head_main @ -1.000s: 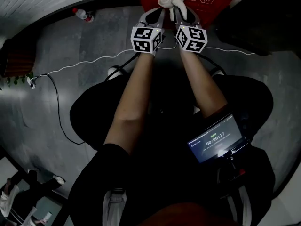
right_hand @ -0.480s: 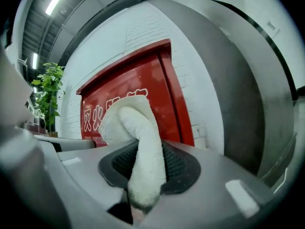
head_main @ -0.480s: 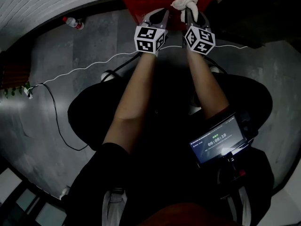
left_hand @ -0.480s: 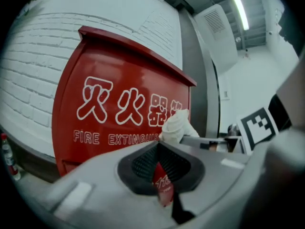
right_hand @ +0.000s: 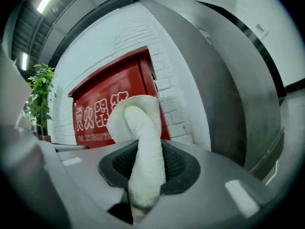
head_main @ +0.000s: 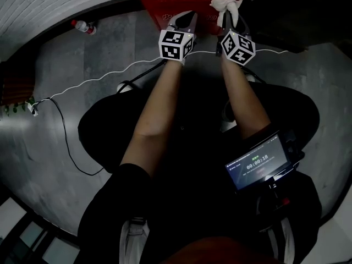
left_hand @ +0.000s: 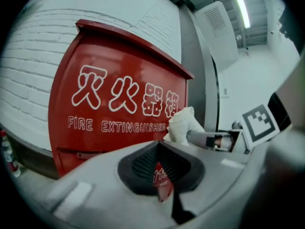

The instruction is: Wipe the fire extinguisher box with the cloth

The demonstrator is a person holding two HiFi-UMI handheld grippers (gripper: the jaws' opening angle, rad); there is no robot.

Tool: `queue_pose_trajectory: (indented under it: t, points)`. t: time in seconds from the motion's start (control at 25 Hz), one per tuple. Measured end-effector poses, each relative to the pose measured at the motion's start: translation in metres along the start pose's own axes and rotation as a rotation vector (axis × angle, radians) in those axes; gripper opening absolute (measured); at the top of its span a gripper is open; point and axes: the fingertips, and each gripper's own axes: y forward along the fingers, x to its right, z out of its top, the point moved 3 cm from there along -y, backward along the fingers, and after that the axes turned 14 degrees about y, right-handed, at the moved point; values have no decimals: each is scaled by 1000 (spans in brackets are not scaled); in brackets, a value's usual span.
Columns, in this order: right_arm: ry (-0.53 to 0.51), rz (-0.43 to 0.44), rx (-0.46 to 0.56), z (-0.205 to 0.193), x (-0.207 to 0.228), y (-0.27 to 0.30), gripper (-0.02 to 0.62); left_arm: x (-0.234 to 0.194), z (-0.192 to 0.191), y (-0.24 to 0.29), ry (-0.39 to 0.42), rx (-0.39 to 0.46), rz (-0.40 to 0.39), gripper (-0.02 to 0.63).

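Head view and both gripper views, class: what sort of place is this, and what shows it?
Probably an indoor corridor or lobby of a public building: a red fire extinguisher box stands against a white brick wall, on a grey floor, with ceiling strip lights overhead.

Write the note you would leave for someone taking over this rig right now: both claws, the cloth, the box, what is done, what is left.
Left claw: shut and empty, held in front of the red fire extinguisher box.
Right claw: shut on the white cloth. The cloth's bunched end is at the box front, toward its right side as the person faces it. Whether it touches the box is not clear.
Done: the cloth is gripped and brought up to the box.
Left: wipe the box. No view shows how much of it is already clean, so treat the whole front as still to do.
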Motion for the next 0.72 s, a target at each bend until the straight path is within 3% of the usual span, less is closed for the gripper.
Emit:
queue_pose_trajectory:
  t: [0.16,0.44,0.72]
  points:
    - [-56,153,-68,-36,-48,-5,107,-13,-22,-18,0,-40,42,0]
    - [-29,350,-216,-92,-111,1,107,-60,-57,-67,-40,-96,156,0]
    - [-17,441,-323,-148,-159,26,107,-111,-81,-99,-128,-98,277,0]
